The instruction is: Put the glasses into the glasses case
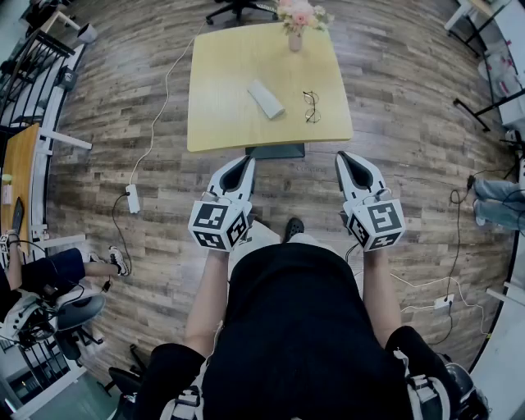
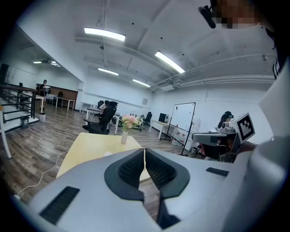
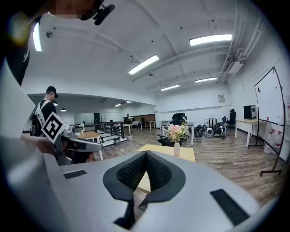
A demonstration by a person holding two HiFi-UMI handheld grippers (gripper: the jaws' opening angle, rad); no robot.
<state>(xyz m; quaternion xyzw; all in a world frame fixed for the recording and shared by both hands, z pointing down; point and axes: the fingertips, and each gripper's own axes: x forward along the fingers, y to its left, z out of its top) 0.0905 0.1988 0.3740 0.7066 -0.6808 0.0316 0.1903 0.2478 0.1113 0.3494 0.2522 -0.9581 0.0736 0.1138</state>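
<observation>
A pair of dark-framed glasses (image 1: 312, 107) lies on the right part of the yellow table (image 1: 221, 90). To their left lies a closed pale grey glasses case (image 1: 266, 98), set at a slant. My left gripper (image 1: 244, 166) hangs short of the table's near edge, shut and empty. My right gripper (image 1: 345, 162) is level with it, also shut with nothing between its jaws. In the left gripper view the left gripper (image 2: 144, 151) shows its pads touching. In the right gripper view the right gripper (image 3: 146, 155) is the same, with the tabletop (image 3: 186, 155) beyond.
A vase of pink flowers (image 1: 296, 18) stands at the table's far edge. White cables and a power strip (image 1: 133, 198) lie on the wooden floor to the left. Seated people, chairs and desks ring the room. A whiteboard (image 2: 182, 122) stands to the right.
</observation>
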